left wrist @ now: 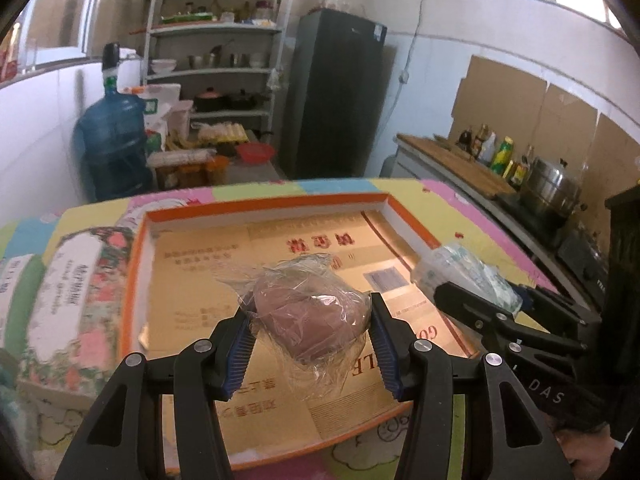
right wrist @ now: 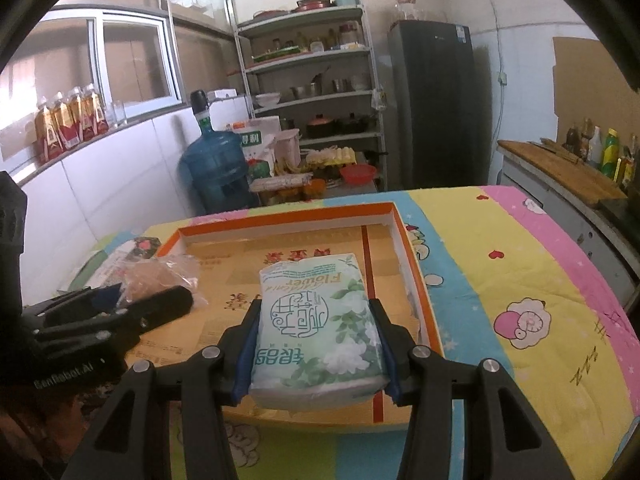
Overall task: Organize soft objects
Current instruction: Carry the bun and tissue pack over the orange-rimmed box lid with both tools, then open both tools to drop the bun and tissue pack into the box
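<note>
The plastic-wrapped brown lump [left wrist: 310,316] sits between the blue pads of the left tool [left wrist: 310,338], which pinches it from both sides, loose film bunching out above and below; it hangs over the near half of the shallow orange-rimmed box [left wrist: 264,202], though whether it already touches the floor of the box I cannot tell. Just to its right, the green-and-white tissue pack [right wrist: 318,332] is clamped lengthwise in the right tool [right wrist: 316,354], its far end over the box's printed floor and its near end level with the box's front edge. The box lies on a table covered by a cartoon-print cloth [right wrist: 500,280]. By my reading, the step in hand is placing: both soft things are gripped and held over the container, not yet released. The next move likely calls for lowering each until it rests flat, keeping the two apart, then spreading the fingers gently so the film does not cling and drag the lump back out.
</note>
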The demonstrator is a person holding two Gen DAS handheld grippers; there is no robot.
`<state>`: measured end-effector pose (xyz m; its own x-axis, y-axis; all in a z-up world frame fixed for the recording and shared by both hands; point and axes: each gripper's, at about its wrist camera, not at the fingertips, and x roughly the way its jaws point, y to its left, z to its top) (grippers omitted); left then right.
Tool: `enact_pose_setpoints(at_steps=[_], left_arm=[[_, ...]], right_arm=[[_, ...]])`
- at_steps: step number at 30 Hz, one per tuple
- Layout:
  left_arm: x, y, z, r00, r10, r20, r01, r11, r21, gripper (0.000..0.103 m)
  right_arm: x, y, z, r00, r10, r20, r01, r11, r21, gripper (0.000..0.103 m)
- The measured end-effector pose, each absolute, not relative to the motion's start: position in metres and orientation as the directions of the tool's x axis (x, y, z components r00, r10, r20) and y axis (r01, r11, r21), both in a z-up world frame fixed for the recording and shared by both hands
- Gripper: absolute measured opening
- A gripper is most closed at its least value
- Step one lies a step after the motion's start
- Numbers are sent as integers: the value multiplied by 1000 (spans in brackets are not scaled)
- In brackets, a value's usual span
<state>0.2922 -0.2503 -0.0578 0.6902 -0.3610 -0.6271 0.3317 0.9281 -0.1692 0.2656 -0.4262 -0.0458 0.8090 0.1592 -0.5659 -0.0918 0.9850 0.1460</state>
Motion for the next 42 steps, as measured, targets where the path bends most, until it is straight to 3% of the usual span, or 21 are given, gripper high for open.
enact_pose_setpoints(at_steps=[10, 12, 14, 16, 20, 42], left_arm=[[313, -263, -86, 653, -331, -681, 302, 939, -167, 56], [317, -264, -92, 633, -333, -699, 305, 937, -171, 59], [319, -266, -96, 612, -344, -712, 313, 932, -182, 61], [319, -266, -98, 604, -355, -713, 313, 929, -197, 63], [316, -264, -97, 628, -332, -704, 309, 937, -166, 73], [243, -251, -44, 716, -428, -551, 410, 897, -165, 78]], right_arm=[[284, -431, -66, 752, 188, -632, -93, 979, 181, 52], [284, -431, -67, 749, 189, -635, -96, 979, 178, 54], [284, -430, -68, 747, 181, -639, -90, 981, 172, 63], [283, -431, -68, 751, 175, -637, -85, 982, 169, 63], [278, -430, -65, 754, 168, -635, -84, 984, 160, 63], [195, -414, -4, 850, 171, -497, -108, 982, 153, 63]])
